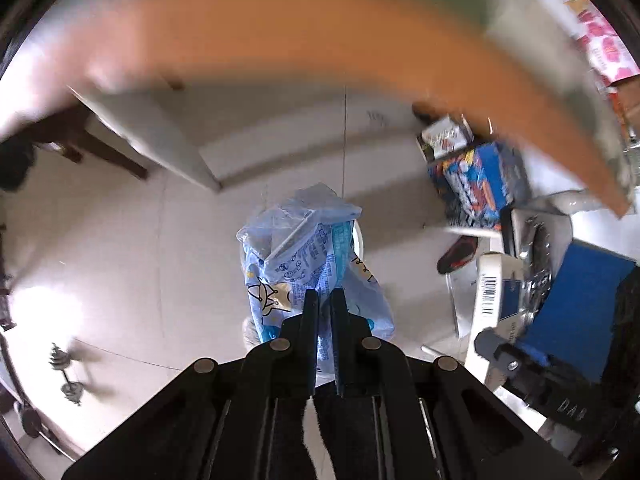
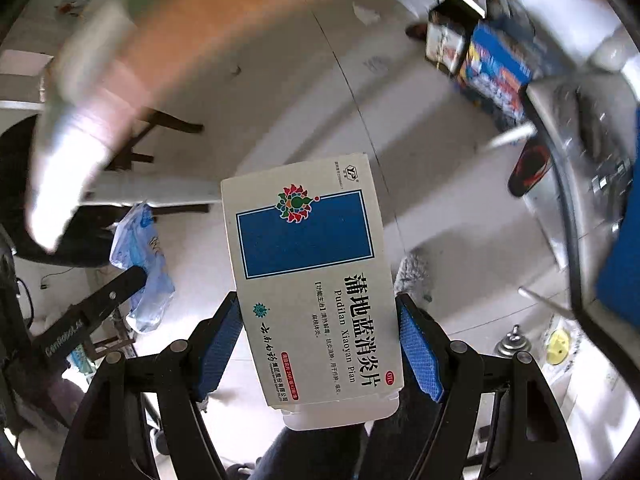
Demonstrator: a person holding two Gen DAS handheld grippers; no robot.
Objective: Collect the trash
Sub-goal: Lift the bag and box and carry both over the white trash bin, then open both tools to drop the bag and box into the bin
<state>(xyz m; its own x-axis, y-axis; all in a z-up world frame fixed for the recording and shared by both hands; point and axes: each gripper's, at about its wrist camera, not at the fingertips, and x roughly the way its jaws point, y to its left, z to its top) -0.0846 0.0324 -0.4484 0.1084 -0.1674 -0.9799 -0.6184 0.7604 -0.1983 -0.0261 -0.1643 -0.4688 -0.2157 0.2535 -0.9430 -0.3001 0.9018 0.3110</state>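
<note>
Left hand-held gripper [image 1: 324,300] pinching blue plastic wrapper [image 1: 304,256], hanging above floor [image 1: 132,248]. Right hand-held gripper [image 2: 320,312] clamping medicine box [image 2: 308,280] across its short sides, long axis running forward along the fingers. No bin visible; drop target unknown.

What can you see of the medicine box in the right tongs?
The medicine box is a flat white carton, cardboard by the look, with a dark blue rectangle, a multicoloured flower logo, Chinese lettering, "Pudilan Xiaoyan Pian" and a red OTC mark. Its near end flap is open. It is held in the air over the pale floor, printed face to the camera, slightly tilted, clamped by its long edges between the right tongs' blue pads.
</note>
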